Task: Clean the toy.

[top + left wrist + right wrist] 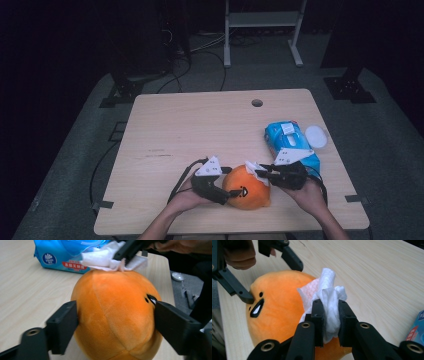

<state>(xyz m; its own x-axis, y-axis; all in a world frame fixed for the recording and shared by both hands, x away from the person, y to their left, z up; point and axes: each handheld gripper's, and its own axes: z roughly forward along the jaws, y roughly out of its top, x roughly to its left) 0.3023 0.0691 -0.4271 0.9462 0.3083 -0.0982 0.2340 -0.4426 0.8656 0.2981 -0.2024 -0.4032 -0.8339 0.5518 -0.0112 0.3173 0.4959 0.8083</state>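
An orange plush toy [247, 189] with a small black face lies near the table's front edge. My left gripper [231, 182] comes in from its left, and both black jaws press into the toy's sides [115, 315], so it is shut on the toy. My right gripper [328, 315] is shut on a crumpled white wipe [327, 290]. That wipe [252, 167] rests against the top of the plush [277, 310]. In the right gripper view, one of the left gripper's fingers [239, 292] touches the toy beside its face.
A blue pack of wet wipes [290, 140] lies on the wooden table [200, 125] just behind the right hand, with a white round lid [316, 136] beside it. A cable hole [257, 102] sits near the far edge. Dark stands and cables are on the floor beyond.
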